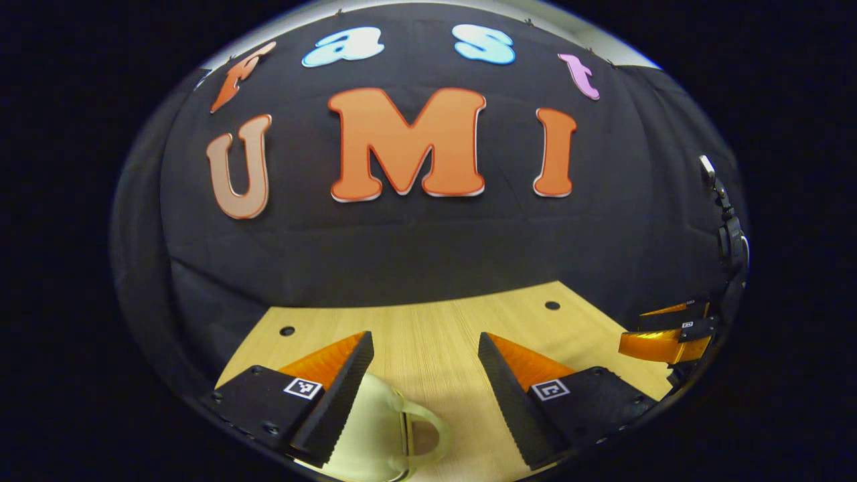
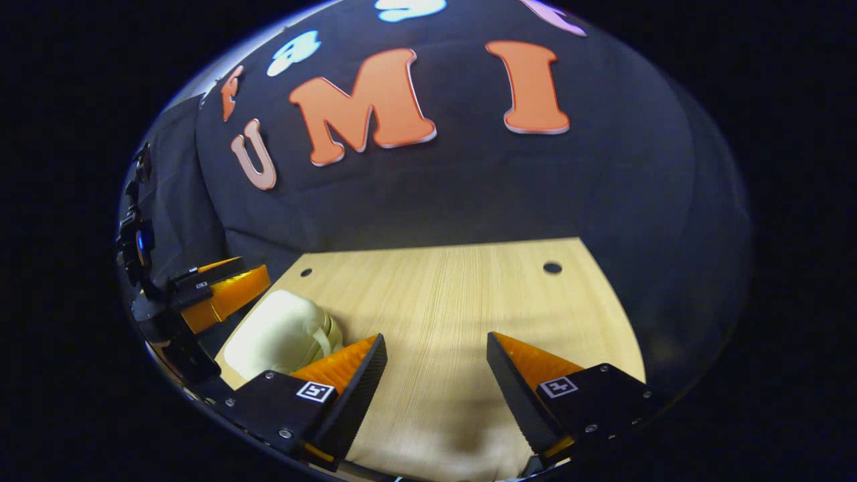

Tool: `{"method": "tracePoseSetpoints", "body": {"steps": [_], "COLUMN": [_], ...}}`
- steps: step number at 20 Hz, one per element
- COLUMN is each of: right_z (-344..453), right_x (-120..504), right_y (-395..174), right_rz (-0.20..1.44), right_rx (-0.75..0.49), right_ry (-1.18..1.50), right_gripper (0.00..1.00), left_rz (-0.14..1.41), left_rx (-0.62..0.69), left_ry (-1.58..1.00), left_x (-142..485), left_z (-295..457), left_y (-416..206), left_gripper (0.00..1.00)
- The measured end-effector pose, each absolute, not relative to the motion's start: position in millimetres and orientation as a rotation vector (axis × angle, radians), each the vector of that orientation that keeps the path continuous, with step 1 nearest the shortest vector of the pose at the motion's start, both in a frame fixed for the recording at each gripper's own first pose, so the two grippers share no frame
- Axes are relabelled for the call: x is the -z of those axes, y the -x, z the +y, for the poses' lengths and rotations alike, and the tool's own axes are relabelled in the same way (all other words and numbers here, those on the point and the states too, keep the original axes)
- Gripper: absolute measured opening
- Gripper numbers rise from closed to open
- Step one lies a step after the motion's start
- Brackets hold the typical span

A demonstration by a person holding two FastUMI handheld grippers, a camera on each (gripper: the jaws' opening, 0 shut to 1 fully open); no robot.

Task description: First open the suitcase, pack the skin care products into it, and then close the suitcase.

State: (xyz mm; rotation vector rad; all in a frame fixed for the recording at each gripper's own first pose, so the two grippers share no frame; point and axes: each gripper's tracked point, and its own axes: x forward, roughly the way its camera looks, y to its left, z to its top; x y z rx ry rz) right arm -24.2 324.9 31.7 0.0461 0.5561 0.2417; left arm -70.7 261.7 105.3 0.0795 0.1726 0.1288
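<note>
A small pale cream suitcase [image 1: 375, 428] lies closed on the wooden table [image 1: 435, 335], its looped handle [image 1: 432, 428] turned to the right. My left gripper [image 1: 425, 345] hangs open just above it, with its left finger over the case's top. In the right gripper view the same suitcase [image 2: 281, 331] sits at the table's left side, and the left gripper [image 2: 224, 294] hovers over it. My right gripper [image 2: 436, 341] is open over bare wood [image 2: 442, 294] with nothing between its fingers; in the left gripper view the right gripper [image 1: 669, 338] is far off at the right edge. A pale blurred patch [image 2: 435, 448] lies low between the right fingers; I cannot tell what it is.
The table has small dark holes [image 1: 287, 331] [image 1: 552, 305] near its back corners. The black cloth wall [image 1: 428, 248] rises right behind the table's far edge. Bare wood stretches between the two grippers.
</note>
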Motion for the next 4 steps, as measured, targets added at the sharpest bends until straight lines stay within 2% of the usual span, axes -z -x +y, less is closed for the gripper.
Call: {"method": "tracePoseSetpoints", "body": {"steps": [4], "right_z": [322.3], "right_x": [-90.5], "right_y": [10.1], "right_rz": [0.377], "right_rx": [-0.222], "right_ry": [0.019], "right_gripper": [0.96], "left_rz": [0.023], "left_rx": [-0.151], "left_ry": [-0.008], "left_x": [-158.6], "left_z": [261.2], "left_y": [88.2], "left_gripper": [0.98]}}
